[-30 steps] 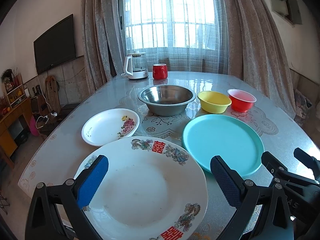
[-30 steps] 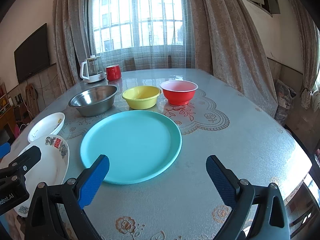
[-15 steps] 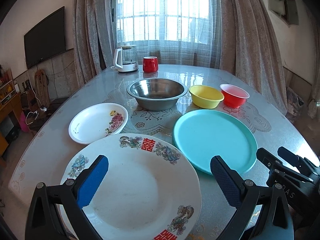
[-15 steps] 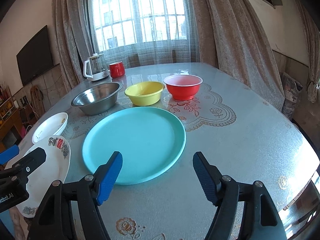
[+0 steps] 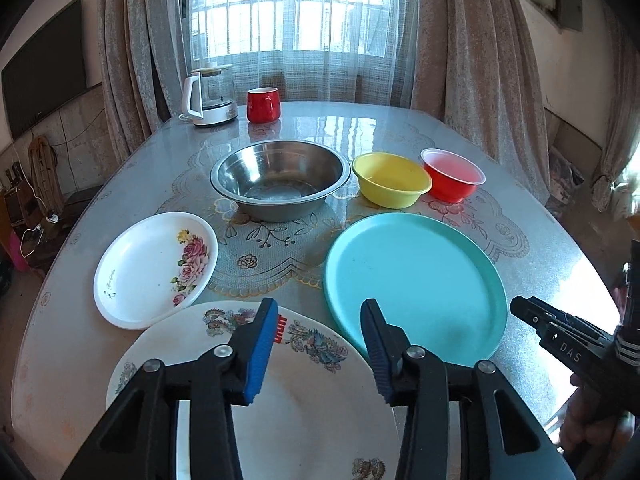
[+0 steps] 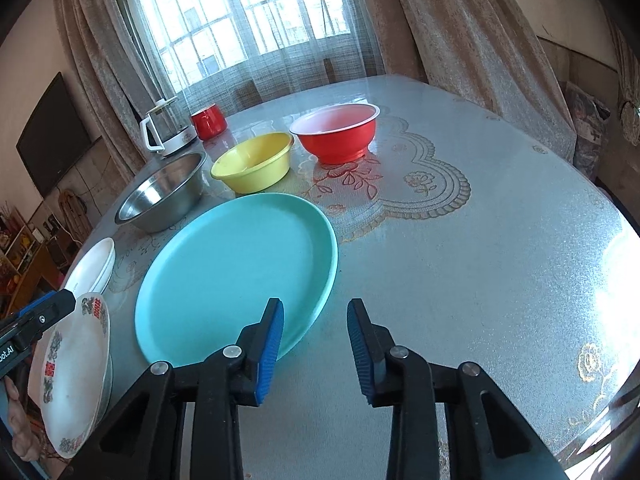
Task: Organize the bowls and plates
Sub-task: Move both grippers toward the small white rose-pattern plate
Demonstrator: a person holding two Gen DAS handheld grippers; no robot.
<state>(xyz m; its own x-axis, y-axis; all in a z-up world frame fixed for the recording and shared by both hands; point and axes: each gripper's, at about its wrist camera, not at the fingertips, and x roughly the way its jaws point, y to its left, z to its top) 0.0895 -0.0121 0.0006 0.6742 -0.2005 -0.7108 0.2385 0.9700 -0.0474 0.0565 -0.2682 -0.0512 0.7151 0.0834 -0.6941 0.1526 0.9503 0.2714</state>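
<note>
A large white plate with red characters (image 5: 280, 400) lies nearest me, and my left gripper (image 5: 320, 308) hovers over its far rim. Its jaws are closing with nothing pressed between the pads. To the right lies a teal plate (image 5: 416, 288), and at the left a small floral plate (image 5: 156, 268). Behind them stand a steel bowl (image 5: 280, 178), a yellow bowl (image 5: 390, 180) and a red bowl (image 5: 452, 176). My right gripper (image 6: 315, 306) hangs at the near right rim of the teal plate (image 6: 236, 276). Its jaws are closing too, with only bare table showing in the gap.
A white kettle (image 5: 210, 98) and a red mug (image 5: 262, 105) stand at the far end of the glass-topped table (image 6: 480, 260). Curtains and a window lie beyond it. A hand (image 5: 580, 428) holds the right gripper at the table's near right edge.
Both grippers' jaws have narrowed from wide apart to a small gap. The left gripper has shifted toward the large plate's far rim. The right gripper has rolled and sunk toward the teal plate's edge.
</note>
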